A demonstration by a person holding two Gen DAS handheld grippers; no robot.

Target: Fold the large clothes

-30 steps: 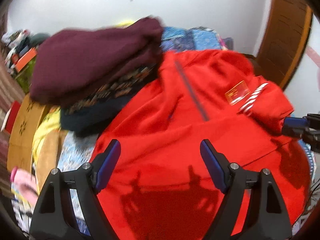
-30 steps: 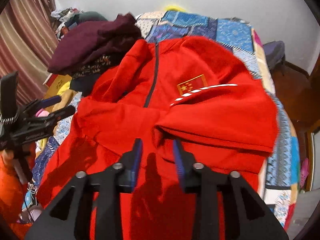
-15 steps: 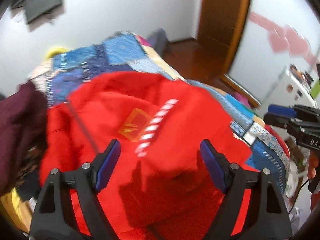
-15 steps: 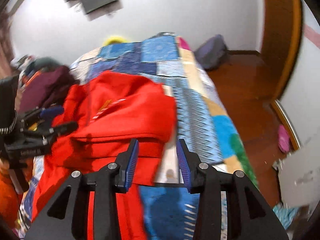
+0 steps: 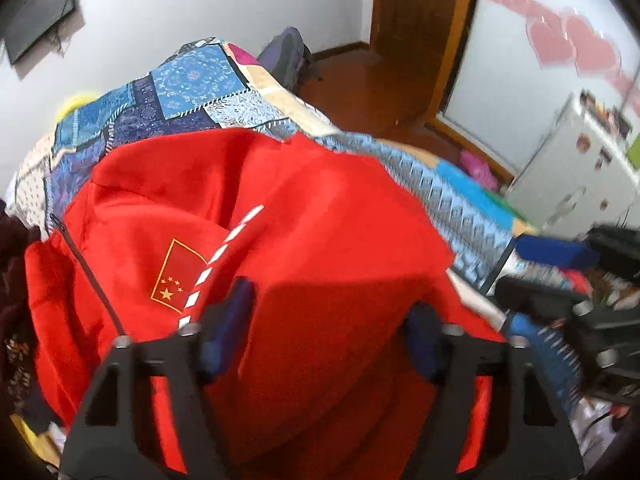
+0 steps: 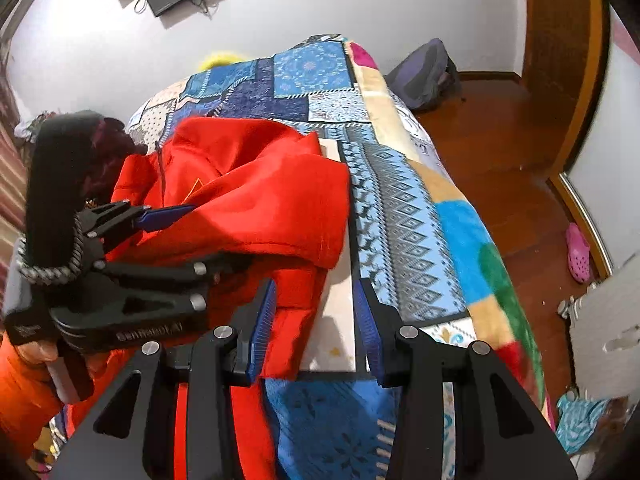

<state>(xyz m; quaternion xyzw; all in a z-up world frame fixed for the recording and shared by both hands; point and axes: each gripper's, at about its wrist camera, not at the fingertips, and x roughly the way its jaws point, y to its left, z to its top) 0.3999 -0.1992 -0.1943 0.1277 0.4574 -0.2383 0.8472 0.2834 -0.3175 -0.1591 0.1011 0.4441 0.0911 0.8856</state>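
Item: red zip-front jacket (image 5: pixel 320 248), with flag patch (image 5: pixel 178 276) and a red-and-white striped band, lying on the patchwork bedspread (image 6: pixel 404 208) with one side already folded inward across the chest; the lower body is not yet folded. Landmark for all places: the jacket. Left gripper (image 5: pixel 328 336): over the folded panel, jaws closing with red cloth bulging up between the blue pads; whether the pads already press the cloth cannot be told. Right gripper (image 6: pixel 314 320): at the jacket's outer edge, jaws part-way apart, one blue pad against the fold's edge, bare bedspread between them, nothing clamped. Dark maroon clothes (image 6: pixel 108 148) lie beyond the jacket's zip side. Risks: the left jaws may pinch only the top layer, so a lift would peel the fold open; a thick bite may slip out; the right gripper, mostly off the cloth, may snag the bedspread instead. Change from a second ago: both grippers then sat at the jacket's hem over its middle; they have since swung to its folded side, the left jaws narrowing from wide.
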